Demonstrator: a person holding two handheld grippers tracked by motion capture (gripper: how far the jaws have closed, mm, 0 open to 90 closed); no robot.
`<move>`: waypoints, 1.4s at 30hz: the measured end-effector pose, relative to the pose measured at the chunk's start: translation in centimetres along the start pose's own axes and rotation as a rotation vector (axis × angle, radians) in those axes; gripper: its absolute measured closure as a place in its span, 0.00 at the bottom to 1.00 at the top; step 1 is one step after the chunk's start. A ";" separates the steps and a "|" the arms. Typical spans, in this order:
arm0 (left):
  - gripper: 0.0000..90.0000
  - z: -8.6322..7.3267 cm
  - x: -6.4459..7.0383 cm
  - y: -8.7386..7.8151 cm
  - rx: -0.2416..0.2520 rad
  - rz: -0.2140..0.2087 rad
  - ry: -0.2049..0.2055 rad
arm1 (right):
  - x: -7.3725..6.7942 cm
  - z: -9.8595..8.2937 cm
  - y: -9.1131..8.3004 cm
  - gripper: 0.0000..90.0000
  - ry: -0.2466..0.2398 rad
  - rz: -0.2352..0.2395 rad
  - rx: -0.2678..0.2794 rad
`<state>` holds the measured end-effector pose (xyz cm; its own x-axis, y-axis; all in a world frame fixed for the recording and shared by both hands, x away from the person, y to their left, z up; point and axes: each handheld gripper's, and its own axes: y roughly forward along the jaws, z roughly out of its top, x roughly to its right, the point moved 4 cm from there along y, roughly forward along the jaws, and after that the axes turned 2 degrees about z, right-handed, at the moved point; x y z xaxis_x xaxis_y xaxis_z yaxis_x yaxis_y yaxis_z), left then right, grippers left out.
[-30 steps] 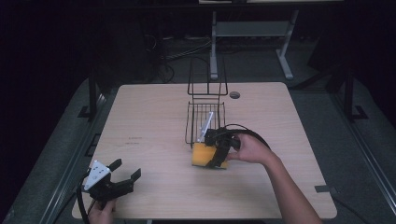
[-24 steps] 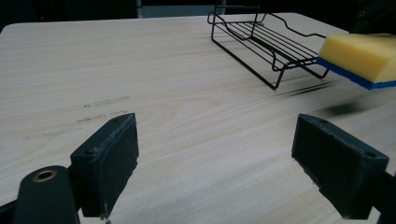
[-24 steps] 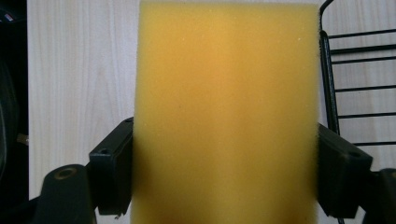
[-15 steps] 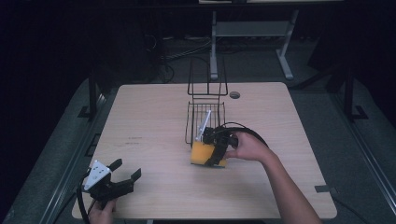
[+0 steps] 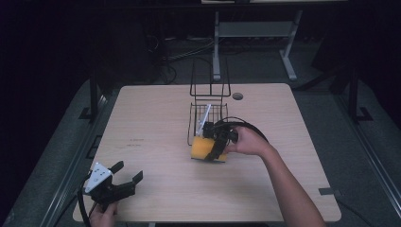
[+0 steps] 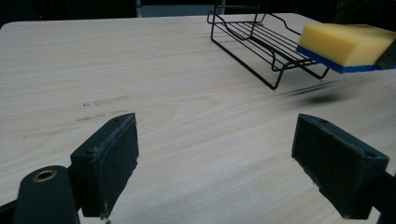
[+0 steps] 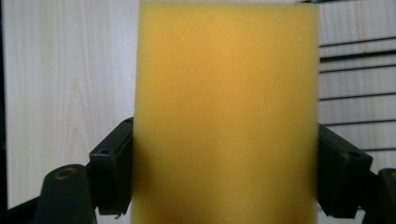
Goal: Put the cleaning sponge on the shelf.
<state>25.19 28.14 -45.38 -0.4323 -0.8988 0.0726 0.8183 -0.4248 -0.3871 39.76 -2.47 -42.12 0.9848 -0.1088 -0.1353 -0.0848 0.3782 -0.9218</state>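
Observation:
A yellow sponge [image 5: 202, 148] with a blue underside hangs a little above the table, just in front of a black wire rack [image 5: 207, 113]. My right gripper [image 5: 213, 150] is shut on the sponge [image 7: 224, 116], one jaw pressed to each side. From the left gripper view the sponge [image 6: 345, 45] floats clear of the wood, with its shadow below, beside the rack [image 6: 266, 42]. My left gripper [image 5: 125, 177] rests near the table's front left corner, open, with bare wood between its jaws [image 6: 215, 158].
The rack has an upright wire frame [image 5: 210, 80] at its far end. A small round hole [image 5: 238, 96] sits in the tabletop behind the rack. Black cable [image 5: 246, 124] loops from the right gripper. Dark floor and a metal stand [image 5: 255, 33] lie beyond the table.
The right gripper has carried the sponge slightly to the left and nearer the rack's front edge. The left gripper has not moved.

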 end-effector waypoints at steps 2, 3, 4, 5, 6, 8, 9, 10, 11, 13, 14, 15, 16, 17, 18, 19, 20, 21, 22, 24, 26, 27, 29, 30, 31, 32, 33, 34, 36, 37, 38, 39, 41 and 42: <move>0.16 0.0 0.0 0.0 0.001 -0.001 -0.002 | 0.4 0.1 0.1 0.24 0.004 -0.011 -0.013; 0.16 0.0 0.0 0.0 0.000 -0.002 -0.002 | 0.5 0.1 0.2 0.24 0.007 -0.013 -0.020; 0.16 0.0 0.0 0.1 -0.002 -0.003 -0.001 | 0.7 0.2 0.2 0.24 0.010 -0.006 -0.023; 0.16 0.0 0.1 0.1 -0.004 -0.004 0.004 | 0.9 0.4 0.1 0.24 0.005 -0.012 -0.027; 0.16 0.0 0.1 0.1 -0.004 -0.003 0.005 | 0.9 0.5 0.0 0.24 0.009 -0.013 -0.026; 0.16 0.0 0.1 0.1 -0.003 -0.002 0.003 | 1.0 0.6 -0.1 0.24 0.006 -0.006 -0.019; 0.16 0.0 0.0 0.2 -0.006 -0.007 0.000 | 1.3 0.6 -0.1 0.24 0.008 -0.012 -0.026; 0.16 0.0 0.0 0.2 -0.006 -0.007 0.000 | 1.4 0.6 -0.1 0.24 0.011 -0.017 -0.034; 0.16 0.0 0.0 0.2 -0.010 -0.007 0.001 | 1.6 0.6 -0.2 0.24 0.010 -0.016 -0.035; 0.16 -0.1 0.1 0.2 -0.010 -0.007 0.004 | 1.8 0.7 -0.2 0.24 0.013 -0.013 -0.032; 0.16 -0.1 0.1 0.2 -0.009 -0.006 0.004 | 2.0 0.7 -0.3 0.24 0.017 -0.012 -0.030; 0.16 -0.1 0.1 0.2 -0.010 -0.006 0.004 | 2.1 0.8 -0.4 0.24 0.020 -0.012 -0.030; 0.16 -0.1 0.1 0.2 -0.011 -0.005 0.003 | 2.2 0.9 -0.4 0.24 0.020 -0.015 -0.027; 0.16 -0.1 0.0 0.2 -0.007 -0.007 -0.004 | 2.4 1.0 -0.5 0.24 0.025 -0.001 -0.009; 0.16 -0.1 0.0 0.2 -0.007 -0.007 -0.004 | 2.4 1.0 -0.5 0.24 0.025 -0.001 -0.009; 0.16 -0.1 0.0 0.2 -0.005 -0.008 -0.005 | 2.6 1.0 -0.4 0.24 0.027 0.000 -0.010; 0.16 -0.1 0.0 0.2 -0.005 -0.008 -0.005 | 2.7 1.0 -0.3 0.24 0.032 0.000 -0.014; 0.16 -0.1 0.0 0.2 -0.006 -0.005 -0.002 | 3.1 0.9 -0.1 0.24 0.036 -0.001 -0.031; 0.16 -0.1 0.0 0.2 -0.006 -0.005 -0.002 | 3.1 0.9 -0.1 0.24 0.036 -0.001 -0.031; 0.16 0.0 0.1 0.1 -0.005 -0.002 0.004 | 3.3 1.0 -0.1 0.24 0.034 0.001 -0.034; 0.16 0.0 0.1 0.1 -0.003 0.003 0.006 | 3.5 1.2 -0.3 0.24 0.035 0.000 -0.032; 0.16 0.0 0.1 0.1 -0.002 0.003 0.008 | 3.7 1.3 -0.3 0.24 0.035 -0.003 -0.038; 0.16 0.1 0.1 0.1 0.000 0.004 0.009 | 4.1 1.6 -0.7 0.24 0.031 0.004 -0.025; 0.16 0.0 0.0 0.1 -0.002 0.003 0.008 | 4.1 1.6 -0.7 0.24 0.031 0.004 -0.025; 0.16 0.0 0.0 0.1 -0.002 0.004 0.006 | 4.6 1.7 -0.8 0.24 0.032 -0.003 -0.035; 0.16 0.0 0.0 0.1 -0.001 0.004 0.005 | 4.6 1.7 -0.8 0.24 0.032 -0.003 -0.035; 0.16 0.0 0.0 0.1 -0.001 0.003 0.007 | 5.1 1.7 -0.8 0.24 0.041 -0.003 -0.036; 0.16 0.0 0.0 0.1 -0.001 0.003 0.007 | 5.1 1.7 -0.8 0.24 0.041 -0.003 -0.036; 0.16 0.1 0.0 0.1 -0.002 0.002 0.007 | 5.7 1.5 -0.7 0.24 0.065 0.011 -0.025; 0.16 0.1 0.1 0.1 -0.002 0.001 0.009 | 5.9 1.4 -0.5 0.24 0.067 0.012 -0.030; 0.16 0.1 0.1 0.1 -0.002 0.001 0.009 | 5.9 1.4 -0.5 0.24 0.067 0.012 -0.030; 0.16 0.0 0.1 0.2 -0.002 -0.001 0.010 | 6.2 1.2 -0.5 0.24 0.070 0.009 -0.033; 0.16 0.0 0.1 0.2 -0.004 -0.001 0.008 | 6.4 1.1 -0.4 0.24 0.079 0.014 -0.027; 0.16 0.0 0.1 0.2 -0.005 -0.003 0.006 | 6.5 1.0 -0.3 0.24 0.083 0.012 -0.031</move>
<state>25.32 28.00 -45.42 -0.4372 -0.8967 0.0683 0.8149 -0.4272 -0.3918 46.37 -2.39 -42.32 0.9678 -0.1809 -0.1751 -0.1027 0.3515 -0.9306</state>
